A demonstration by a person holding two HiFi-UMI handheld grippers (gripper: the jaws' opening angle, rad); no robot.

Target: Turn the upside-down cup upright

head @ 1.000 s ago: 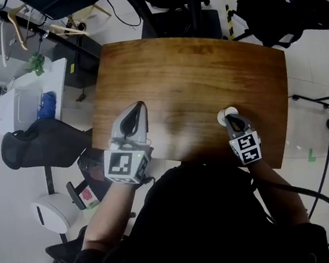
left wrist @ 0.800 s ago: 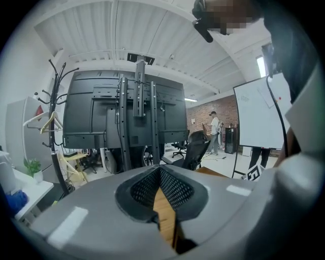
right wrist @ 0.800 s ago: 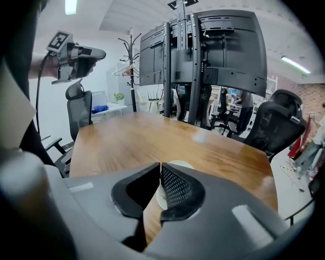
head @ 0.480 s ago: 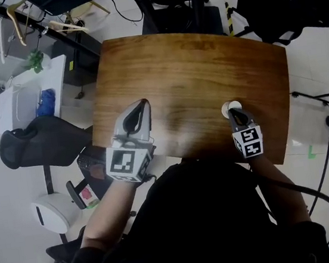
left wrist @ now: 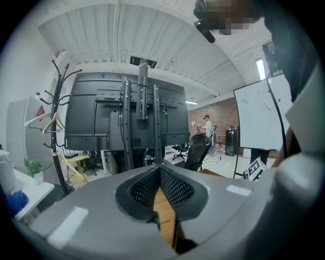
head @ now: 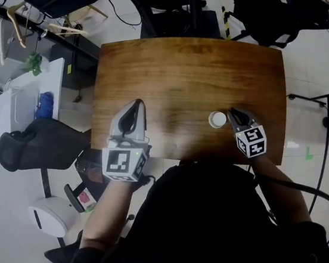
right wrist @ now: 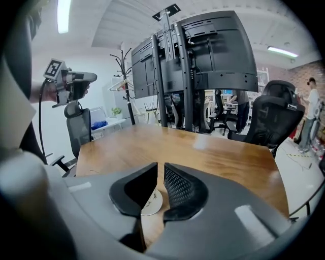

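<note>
A small white cup (head: 216, 119) stands on the wooden table (head: 192, 70) near its front right edge; whether its mouth faces up I cannot tell. My right gripper (head: 235, 114) sits just right of the cup, and its jaws are opening to a narrow gap with no pad pressing on anything. In the right gripper view the cup (right wrist: 151, 202) shows as a white disc low behind the left pad of the right gripper (right wrist: 161, 170). My left gripper (head: 133, 115) hovers over the table's front left, shut and empty, and in its own view the left gripper (left wrist: 160, 170) has its pads meeting.
A black office chair (head: 40, 144), a white cabinet (head: 28, 98) and a white stool (head: 52, 213) stand left of the table. A large black screen stand (right wrist: 203, 56) and more chairs (right wrist: 274, 111) lie beyond the far edge.
The cup was at the right gripper's tips; now it stands on the table just left of them. That gripper has rolled a little and its jaws have parted. The left gripper kept still.
</note>
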